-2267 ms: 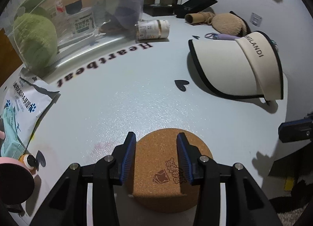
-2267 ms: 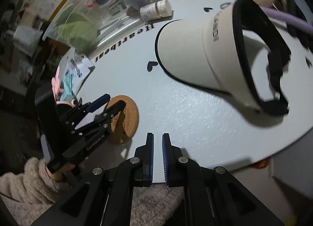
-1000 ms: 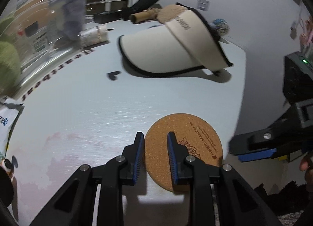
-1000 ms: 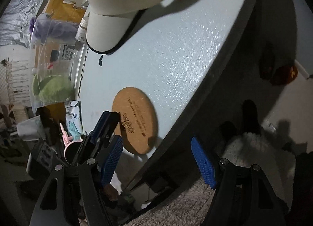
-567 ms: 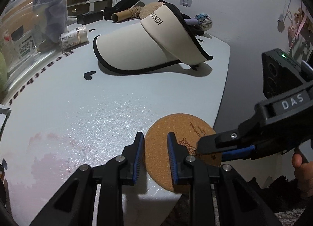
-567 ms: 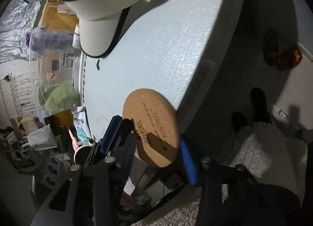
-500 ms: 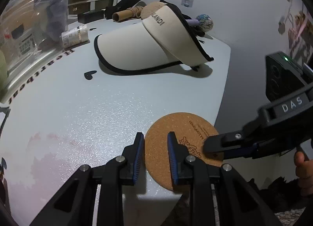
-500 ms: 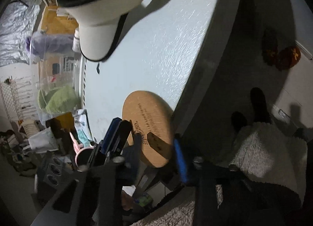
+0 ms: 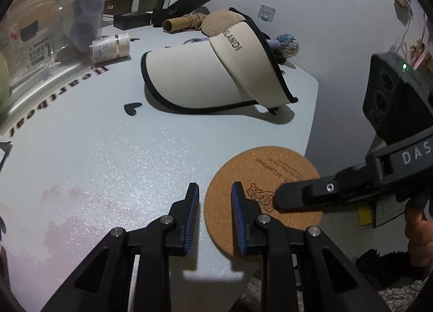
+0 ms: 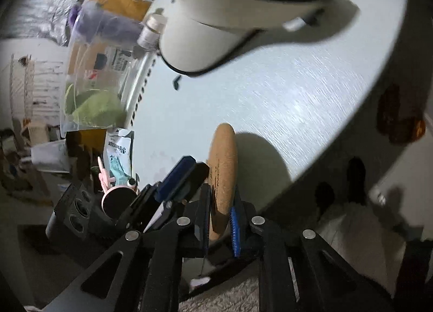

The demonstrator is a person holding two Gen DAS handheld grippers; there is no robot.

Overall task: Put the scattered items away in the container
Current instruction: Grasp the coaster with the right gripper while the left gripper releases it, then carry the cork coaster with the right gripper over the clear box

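The round cork coaster (image 9: 270,176) sits at the lower right of the left wrist view, at the rim of the pale tabletop (image 9: 108,155) with part of it past the edge. The right gripper (image 10: 220,217) has its jaws closed on this coaster: in the right wrist view the disc shows edge-on, low in the middle of the frame, with a blue pad on either face, and its far part lifted off the tabletop over a dark shadow. In the left wrist view the same gripper comes in from the right edge, its black finger lying over the coaster's printed logo, and a hand (image 9: 418,233) shows at the lower right.

The left gripper (image 9: 215,217) stands at the bottom centre of its own view with its jaws nearly closed and nothing clamped between them; the right pad overlaps the coaster's left rim, and whether it touches the cork I cannot tell.

A cream sun visor (image 9: 216,76) with black trim lies in the upper middle of the left wrist view, well apart from the coaster. A small white bottle (image 9: 109,48) lies on its side to the visor's left, just beside the clear plastic container (image 9: 40,28) in the upper left corner, which holds a purple plush (image 9: 81,6) and something green
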